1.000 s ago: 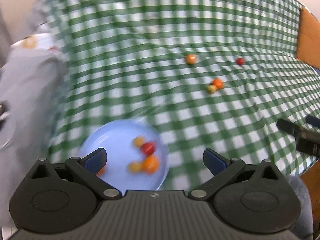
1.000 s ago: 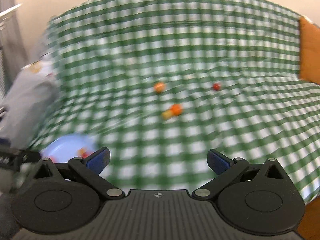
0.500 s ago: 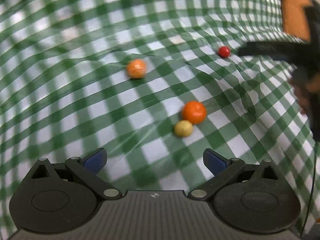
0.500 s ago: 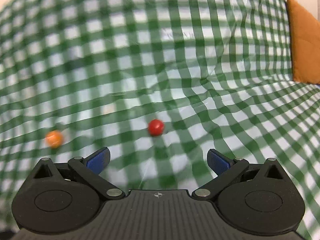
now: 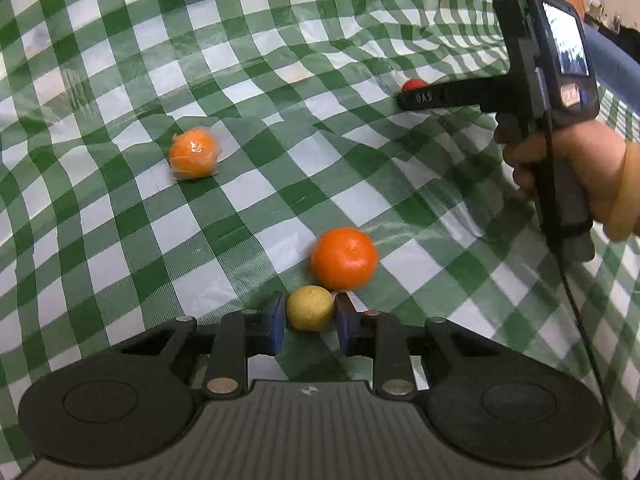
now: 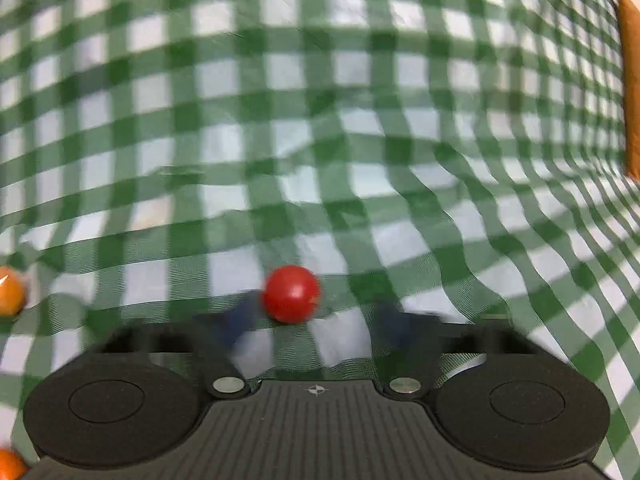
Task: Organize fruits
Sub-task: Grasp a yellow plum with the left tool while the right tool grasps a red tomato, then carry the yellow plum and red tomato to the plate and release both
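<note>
On the green-and-white checked plastic tablecloth (image 5: 280, 184), your left gripper (image 5: 310, 322) has its blue pads (image 5: 275, 320) drawn narrow around a small round yellow fruit (image 5: 310, 307), one pad at each side of it and close against it, though whether they press it yet cannot be told. Just beyond the yellow fruit, touching or nearly so, sits a bare orange mandarin (image 5: 344, 258); farther beyond and to the left of it lies a second orange mandarin in clear film wrap (image 5: 194, 154), well apart. Far beyond and to the right of the yellow fruit, your right hand (image 5: 576, 176) holds the other tool low, its finger tip beside a small round red tomato (image 5: 414, 85). From the right wrist, your right gripper (image 6: 316, 322) reads as partly parted, its blue pads (image 6: 240, 318) smeared by motion; the red tomato (image 6: 291, 294) lies just ahead, nearer the left pad than the right, not clearly between them. The wrapped mandarin (image 6: 10, 292) shows at the left edge. The coming move likely turns on this offset: the tomato sits left of the jaws' centre line, so that tool wants a small shift leftward and forward before closing, while your left tool, already straddling its fruit, looks ready to grip and lift clear of the bare mandarin.
</note>
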Tool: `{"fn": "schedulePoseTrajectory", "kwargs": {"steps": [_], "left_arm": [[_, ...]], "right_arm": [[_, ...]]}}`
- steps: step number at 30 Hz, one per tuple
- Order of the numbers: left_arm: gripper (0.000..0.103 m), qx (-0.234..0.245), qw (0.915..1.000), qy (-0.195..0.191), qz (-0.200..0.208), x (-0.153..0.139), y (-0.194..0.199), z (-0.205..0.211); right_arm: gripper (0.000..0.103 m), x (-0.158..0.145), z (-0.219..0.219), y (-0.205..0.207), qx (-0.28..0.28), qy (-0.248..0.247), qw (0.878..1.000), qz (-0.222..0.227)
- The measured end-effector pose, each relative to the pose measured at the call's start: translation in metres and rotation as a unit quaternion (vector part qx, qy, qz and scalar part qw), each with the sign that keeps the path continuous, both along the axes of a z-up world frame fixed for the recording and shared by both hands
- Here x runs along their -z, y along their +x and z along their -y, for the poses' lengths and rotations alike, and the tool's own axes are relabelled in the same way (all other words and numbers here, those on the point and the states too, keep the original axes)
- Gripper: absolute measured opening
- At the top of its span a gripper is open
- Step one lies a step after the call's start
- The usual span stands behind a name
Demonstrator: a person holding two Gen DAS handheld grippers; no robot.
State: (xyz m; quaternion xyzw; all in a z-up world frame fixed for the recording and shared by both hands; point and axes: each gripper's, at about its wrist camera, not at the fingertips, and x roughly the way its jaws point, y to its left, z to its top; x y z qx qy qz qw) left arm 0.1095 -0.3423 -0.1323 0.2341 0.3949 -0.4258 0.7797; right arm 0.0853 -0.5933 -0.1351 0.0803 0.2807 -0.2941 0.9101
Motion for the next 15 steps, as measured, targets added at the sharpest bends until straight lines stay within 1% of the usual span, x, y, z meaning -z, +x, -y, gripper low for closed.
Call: {"fn": "schedulePoseTrajectory", "kwargs": {"steps": [2, 5, 9, 12, 15], "left_arm": [[0.029, 0.000, 1.0000, 0.002, 0.006, -0.002, -0.005, -0.002], [0.029, -0.006, 0.9999, -0.002, 0.011, -0.012, -0.012, -0.012], [0.029, -0.031, 0.9993, -0.013, 0.014, -0.040, -0.027, -0.040], [0.029, -0.052, 0.9982, -0.021, 0.018, -0.066, -0.045, -0.071], [0.029, -0.081, 0.9965, -0.017, 0.007, -0.091, -0.065, -0.112]], "right_arm": [[0.031, -0.002, -0.004, -0.002, -0.002, -0.008, 1.000, -0.006], [0.031, -0.010, -0.010, -0.013, 0.000, -0.011, 1.000, 0.000], [0.031, -0.033, -0.027, -0.037, -0.001, -0.008, 1.000, 0.018], [0.031, -0.055, -0.057, -0.068, -0.019, -0.001, 0.999, 0.037], [0.031, -0.074, -0.099, -0.098, -0.043, 0.004, 0.999, 0.031]]}}
